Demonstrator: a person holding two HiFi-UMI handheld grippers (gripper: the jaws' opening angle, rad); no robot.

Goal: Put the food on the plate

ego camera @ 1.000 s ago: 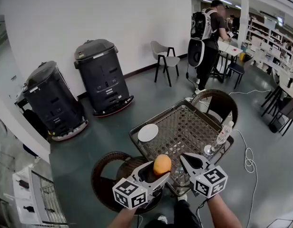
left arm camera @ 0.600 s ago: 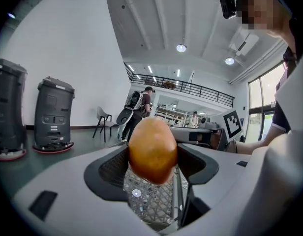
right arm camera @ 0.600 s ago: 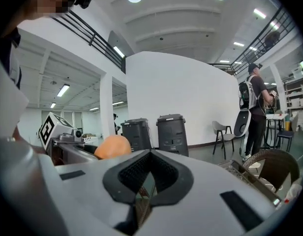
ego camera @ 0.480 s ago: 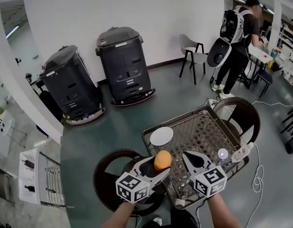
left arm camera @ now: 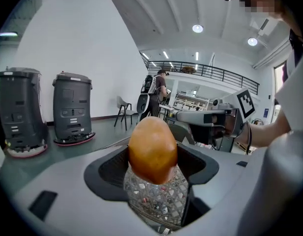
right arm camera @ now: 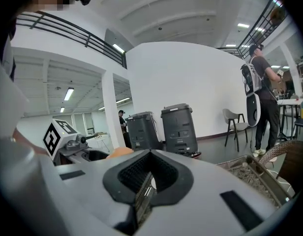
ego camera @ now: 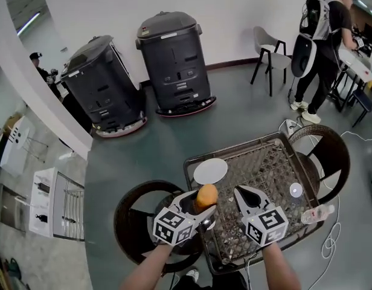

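Observation:
An orange-brown, egg-shaped piece of food is clamped between the jaws of my left gripper, held above the near left edge of the wicker table. In the left gripper view the food fills the jaw gap, with table weave below it. A white round plate lies on the table's left corner, just beyond the food. My right gripper hovers over the table beside the left one, its jaws shut with nothing between them.
A clear bottle and a small round white lid lie at the table's right side. Wicker chairs stand at the left and right. Two black machines line the wall. A person with a backpack stands far right.
The head view has swung, so the table and room sit further right and lower in the picture. Both grippers keep their pose; the food stays in the left jaws.

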